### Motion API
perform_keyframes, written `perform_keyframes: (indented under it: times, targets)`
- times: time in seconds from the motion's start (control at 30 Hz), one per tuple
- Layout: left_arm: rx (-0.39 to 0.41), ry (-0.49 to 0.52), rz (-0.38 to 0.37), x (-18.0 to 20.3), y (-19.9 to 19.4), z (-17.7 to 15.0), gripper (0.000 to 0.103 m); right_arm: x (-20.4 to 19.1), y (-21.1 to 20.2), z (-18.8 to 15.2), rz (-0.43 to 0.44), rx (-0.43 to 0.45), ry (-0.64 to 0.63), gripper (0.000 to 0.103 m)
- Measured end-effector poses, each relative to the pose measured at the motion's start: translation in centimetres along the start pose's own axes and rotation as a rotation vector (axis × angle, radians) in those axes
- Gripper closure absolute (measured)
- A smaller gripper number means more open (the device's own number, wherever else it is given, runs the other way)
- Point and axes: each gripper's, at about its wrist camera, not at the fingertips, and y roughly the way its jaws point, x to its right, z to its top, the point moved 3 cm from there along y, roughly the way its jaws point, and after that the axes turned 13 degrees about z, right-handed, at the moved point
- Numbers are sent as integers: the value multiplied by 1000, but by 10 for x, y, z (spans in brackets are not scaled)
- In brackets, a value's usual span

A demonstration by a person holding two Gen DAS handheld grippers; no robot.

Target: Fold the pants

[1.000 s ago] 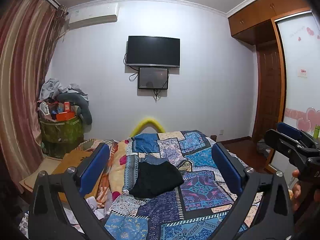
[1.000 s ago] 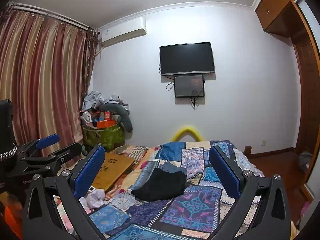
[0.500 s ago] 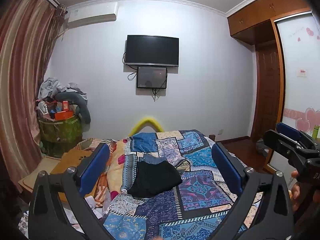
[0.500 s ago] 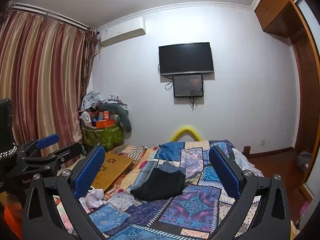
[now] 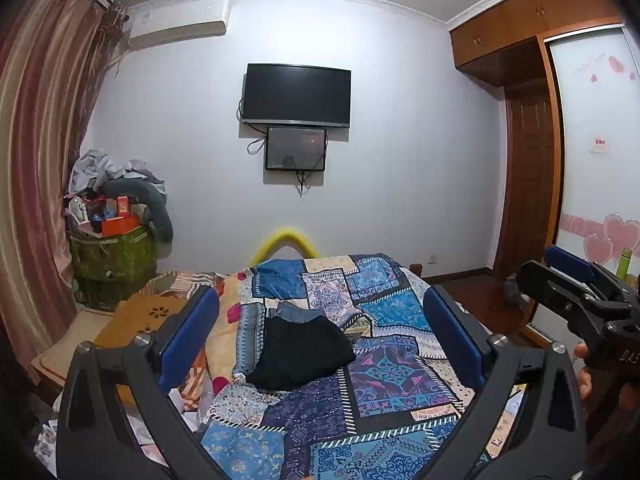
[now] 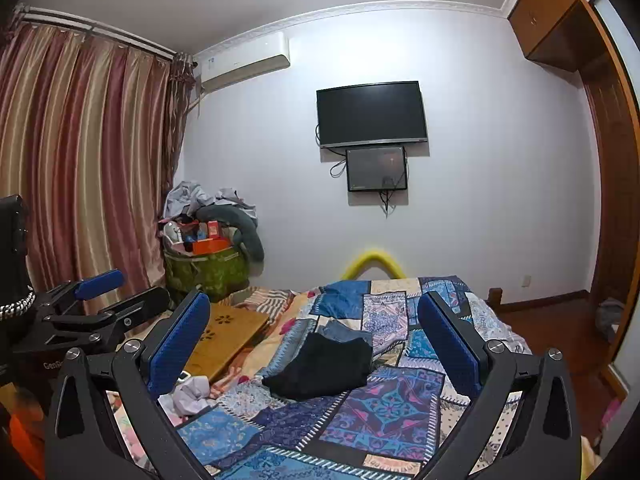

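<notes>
On patchwork quilt (image 5: 392, 376): black pants (image 5: 302, 352) folded; left gripper (image 5: 320, 340), right gripper (image 6: 314, 344) wide open, empty

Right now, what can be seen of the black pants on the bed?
The black pants lie in a compact, roughly folded bundle on the patchwork quilt, near the bed's middle. The fabric looks soft, matte and plain, with a loose rumpled edge. Their far end overlaps a blue denim garment that shows from beneath. Neither claw touches them: the left claw and right claw are both open, short of the bundle.
</notes>
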Motion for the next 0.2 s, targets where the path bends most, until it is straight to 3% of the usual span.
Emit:
perform_keyframes:
  times: [0.2]
  targets:
    - [-8, -4, -10, -2, 1, -2, 0, -2, 3, -1, 2, -14, -5, 0]
